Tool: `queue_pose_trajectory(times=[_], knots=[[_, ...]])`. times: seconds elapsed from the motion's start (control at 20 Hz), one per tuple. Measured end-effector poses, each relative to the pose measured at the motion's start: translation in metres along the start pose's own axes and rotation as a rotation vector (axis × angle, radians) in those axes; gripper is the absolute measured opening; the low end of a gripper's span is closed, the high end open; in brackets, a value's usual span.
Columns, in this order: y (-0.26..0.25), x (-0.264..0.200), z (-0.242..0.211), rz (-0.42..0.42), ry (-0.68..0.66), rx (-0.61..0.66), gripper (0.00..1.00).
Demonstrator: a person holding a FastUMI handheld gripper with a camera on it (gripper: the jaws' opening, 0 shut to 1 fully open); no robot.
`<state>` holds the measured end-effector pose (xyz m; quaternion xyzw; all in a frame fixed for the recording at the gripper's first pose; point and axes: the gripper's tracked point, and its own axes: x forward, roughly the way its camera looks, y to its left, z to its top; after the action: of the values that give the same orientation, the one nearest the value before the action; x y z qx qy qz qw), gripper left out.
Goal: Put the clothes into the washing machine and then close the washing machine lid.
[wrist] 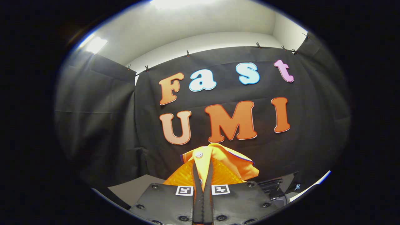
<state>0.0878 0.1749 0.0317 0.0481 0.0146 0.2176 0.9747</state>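
Note:
My gripper (202, 170) is shut on an orange garment (229, 167), held up in front of the booth's black wall. The garment's collar strip with a white button (199, 154) is pinched between the two black fingers (196, 184) and rises just above their tips. The rest of the cloth bunches behind and to the right of the fingers, with a thin purple edge on its upper fold. A dark machine part (273, 186) with ribbed slots shows low to the right of the fingers; I cannot tell whether it is the washing machine.
A grey flat surface (132, 189) lies low to the left of the fingers. A white edge (312, 186) runs low at the right, beyond the dark part. Black cloth walls close in the back and both sides.

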Motion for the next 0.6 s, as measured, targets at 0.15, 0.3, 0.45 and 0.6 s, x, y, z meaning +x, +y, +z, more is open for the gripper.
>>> queue_pose_trajectory(times=[0.15,0.3,0.45,0.6], knots=[[-0.048,-0.009,0.002,-0.023,0.002,0.004,0.08],[-0.087,-0.017,-0.01,-0.046,0.008,-0.015,0.08],[-0.113,-0.019,-0.038,-0.072,0.039,-0.009,0.08],[-0.139,-0.021,-0.068,-0.112,0.068,0.016,0.08]])
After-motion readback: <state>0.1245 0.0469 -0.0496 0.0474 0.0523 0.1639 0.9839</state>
